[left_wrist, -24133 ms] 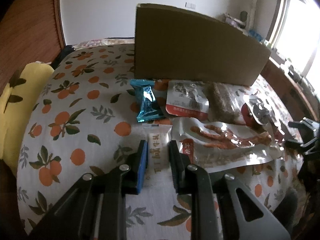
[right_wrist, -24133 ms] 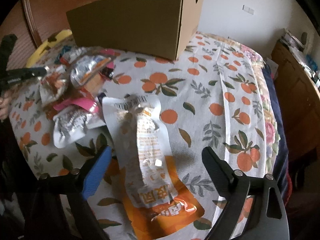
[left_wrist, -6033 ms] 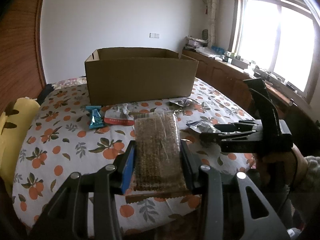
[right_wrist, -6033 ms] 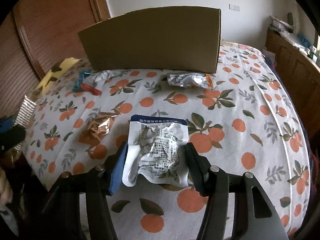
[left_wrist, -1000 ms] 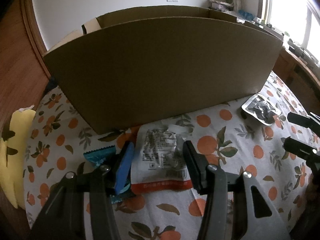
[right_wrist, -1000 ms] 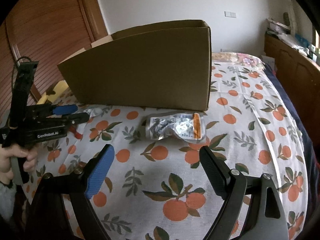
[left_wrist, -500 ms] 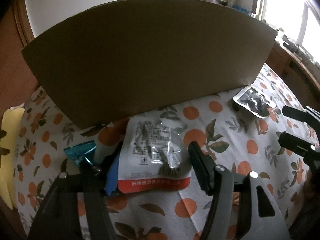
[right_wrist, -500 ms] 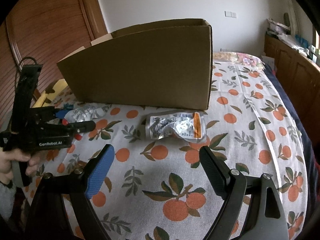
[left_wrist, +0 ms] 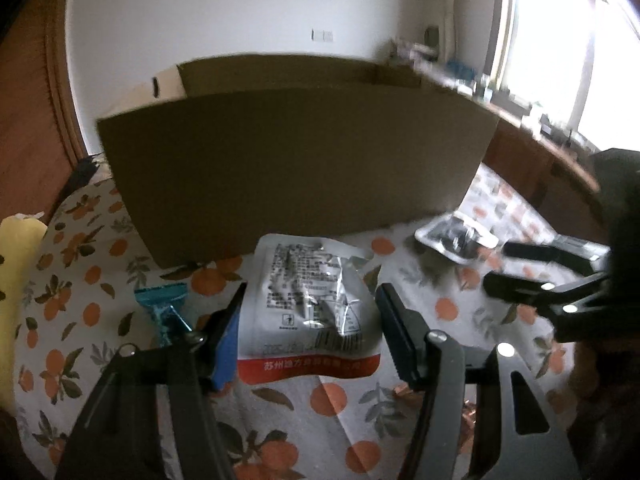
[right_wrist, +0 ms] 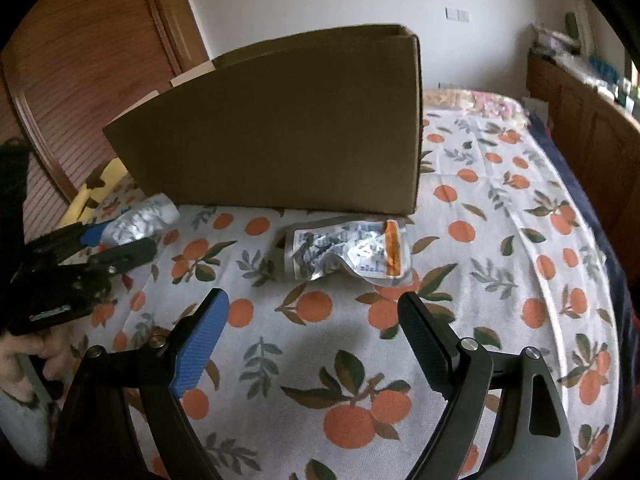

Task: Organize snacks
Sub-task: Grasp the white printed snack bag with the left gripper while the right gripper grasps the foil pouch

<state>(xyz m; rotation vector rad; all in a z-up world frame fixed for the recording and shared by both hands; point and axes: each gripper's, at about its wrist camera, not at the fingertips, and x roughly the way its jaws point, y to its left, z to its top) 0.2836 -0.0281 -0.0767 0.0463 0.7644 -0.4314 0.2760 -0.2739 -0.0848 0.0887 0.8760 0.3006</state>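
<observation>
A silver pouch (left_wrist: 308, 300) with a red bottom band is held in the left gripper (left_wrist: 310, 332), lifted off the bed (right_wrist: 500, 240) just before the cardboard box (left_wrist: 296, 164). A teal packet (left_wrist: 164, 308) lies beside its blue finger. The right gripper (right_wrist: 312, 340) is spread wide, nothing between its fingers; a crumpled pouch (right_wrist: 348, 254) with an orange edge lies ahead, near the box corner.

Both wrist cameras face down-forward from close above the bed (right_wrist: 500, 240); both views share the cardboard box (left_wrist: 296, 168).
</observation>
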